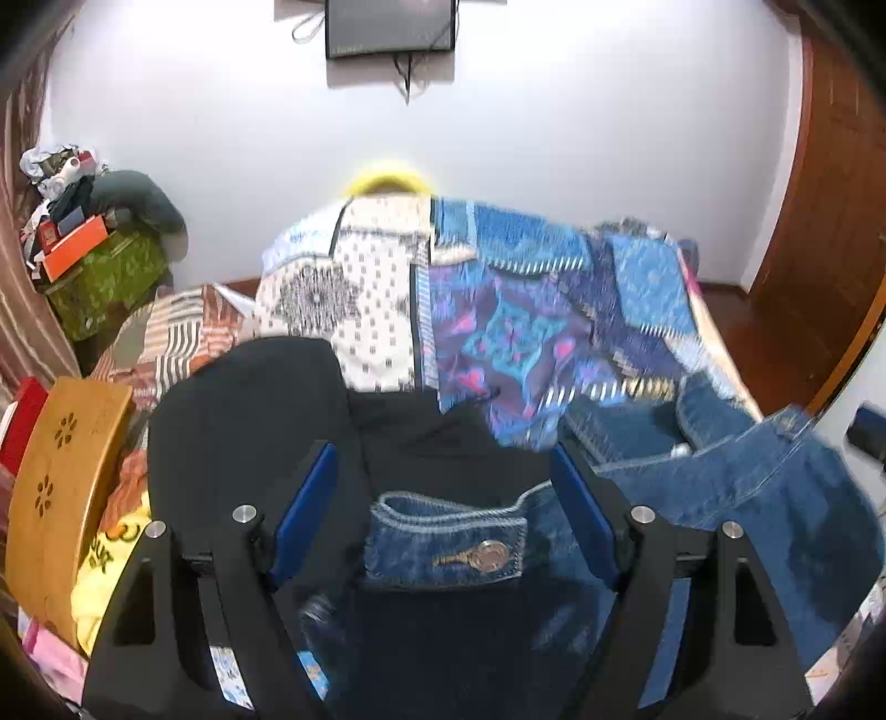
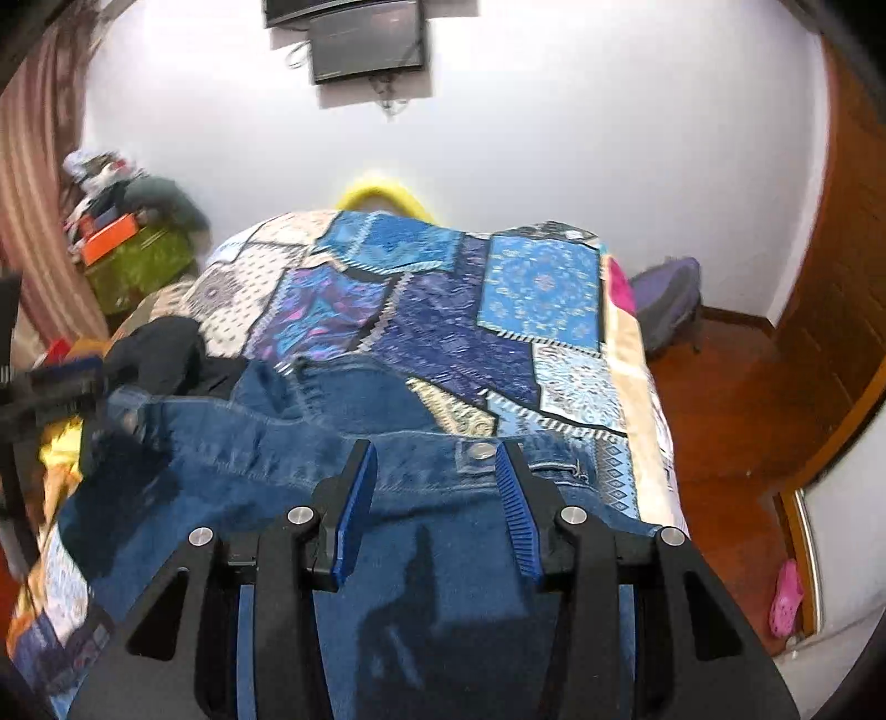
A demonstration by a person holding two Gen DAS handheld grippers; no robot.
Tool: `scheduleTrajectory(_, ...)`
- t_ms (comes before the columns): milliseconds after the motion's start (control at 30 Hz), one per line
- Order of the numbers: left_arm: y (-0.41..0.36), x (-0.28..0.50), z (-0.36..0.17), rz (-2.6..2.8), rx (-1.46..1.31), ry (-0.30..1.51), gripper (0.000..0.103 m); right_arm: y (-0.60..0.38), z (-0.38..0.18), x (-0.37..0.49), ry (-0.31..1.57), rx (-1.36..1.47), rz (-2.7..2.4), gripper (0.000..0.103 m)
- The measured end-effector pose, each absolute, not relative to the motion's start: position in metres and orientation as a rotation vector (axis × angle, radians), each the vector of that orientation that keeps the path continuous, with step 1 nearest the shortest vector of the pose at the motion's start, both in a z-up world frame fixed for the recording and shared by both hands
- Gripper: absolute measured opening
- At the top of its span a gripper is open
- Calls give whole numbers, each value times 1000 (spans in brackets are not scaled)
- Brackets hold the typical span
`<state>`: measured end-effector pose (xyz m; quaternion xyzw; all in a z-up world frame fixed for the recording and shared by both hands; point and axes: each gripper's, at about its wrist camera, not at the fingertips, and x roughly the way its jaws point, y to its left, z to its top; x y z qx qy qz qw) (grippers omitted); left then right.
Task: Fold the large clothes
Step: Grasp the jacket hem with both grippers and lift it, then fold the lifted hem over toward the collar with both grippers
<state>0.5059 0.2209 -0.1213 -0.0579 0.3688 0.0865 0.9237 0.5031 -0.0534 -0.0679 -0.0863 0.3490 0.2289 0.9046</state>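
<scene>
Between the left gripper pads sits the buttonhole tab of the denim jeans, brass-coloured button visible; jaws stand wide, neither blue pad pressing the cloth, so nothing gripped there. Left tool angled down and forward over the waistband. Right gripper jaws about half apart, waistband with its metal snap lying between the pads; cannot tell whether the pads actually pinch the denim or just straddle it. Right tool also tilted down along the jeans. Jeans spread across the near part of the bed, on the patchwork quilt, denim running from one gripper across to the other. Left view only: black garment just beside the jeans on the left, wooden board at the left edge, yellow cloth under it. Right view only: quilt's right edge, wood floor beyond it, purple bag by the wall, pink shoe on the floor, left tool blurred at the far left. Far half of quilt bare; wall-mounted screen above. Clutter pile with orange box at the far left corner.
</scene>
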Motion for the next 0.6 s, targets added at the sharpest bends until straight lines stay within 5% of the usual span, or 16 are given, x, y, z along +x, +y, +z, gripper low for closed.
scheduleTrajectory(600,191,425,-193,33,-53,1013,79,-53,-142,455,1055,-253,602,48)
